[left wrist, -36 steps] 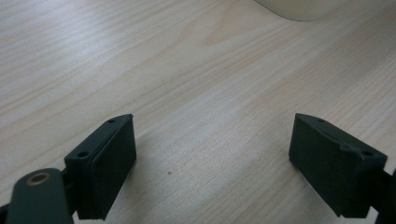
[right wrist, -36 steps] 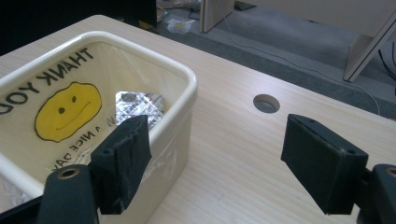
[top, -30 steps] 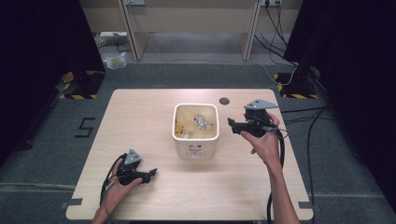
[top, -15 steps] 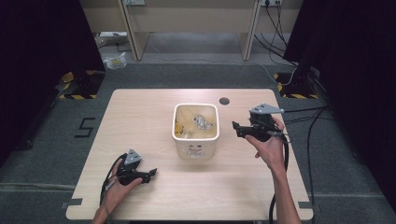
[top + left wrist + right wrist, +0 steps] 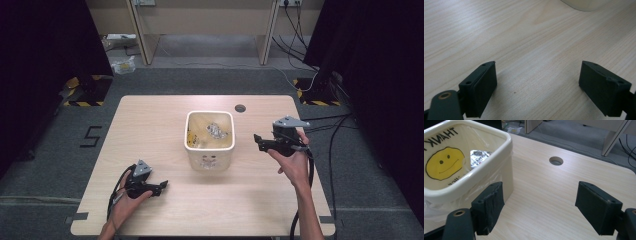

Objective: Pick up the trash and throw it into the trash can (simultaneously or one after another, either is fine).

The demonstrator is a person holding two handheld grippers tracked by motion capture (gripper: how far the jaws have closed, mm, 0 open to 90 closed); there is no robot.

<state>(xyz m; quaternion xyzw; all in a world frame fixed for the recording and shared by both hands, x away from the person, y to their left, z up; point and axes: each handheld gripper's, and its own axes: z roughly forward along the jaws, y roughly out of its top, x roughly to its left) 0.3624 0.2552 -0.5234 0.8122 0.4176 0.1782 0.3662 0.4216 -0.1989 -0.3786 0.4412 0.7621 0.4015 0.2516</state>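
Note:
A cream square bin (image 5: 210, 150) stands at the middle of the wooden table (image 5: 150, 125). It is lined with a clear plastic bag with a yellow smiley face (image 5: 444, 166), and a crumpled silvery wrapper (image 5: 216, 130) lies inside. My right gripper (image 5: 260, 141) hovers just right of the bin, open and empty, its jaws pointing at the bin wall (image 5: 474, 173). My left gripper (image 5: 161, 186) rests low near the table's front left, open with bare wood between its jaws. The bin's base (image 5: 584, 3) is visible ahead of it.
A round cable hole (image 5: 240, 108) sits in the table behind the bin, also seen from the right gripper (image 5: 556, 160). Black cables (image 5: 325, 120) trail off the right edge. A "5" mark (image 5: 90, 136) is on the floor at the left.
My right gripper has drifted right and toward the person, a little away from the bin. The left gripper has stayed put.

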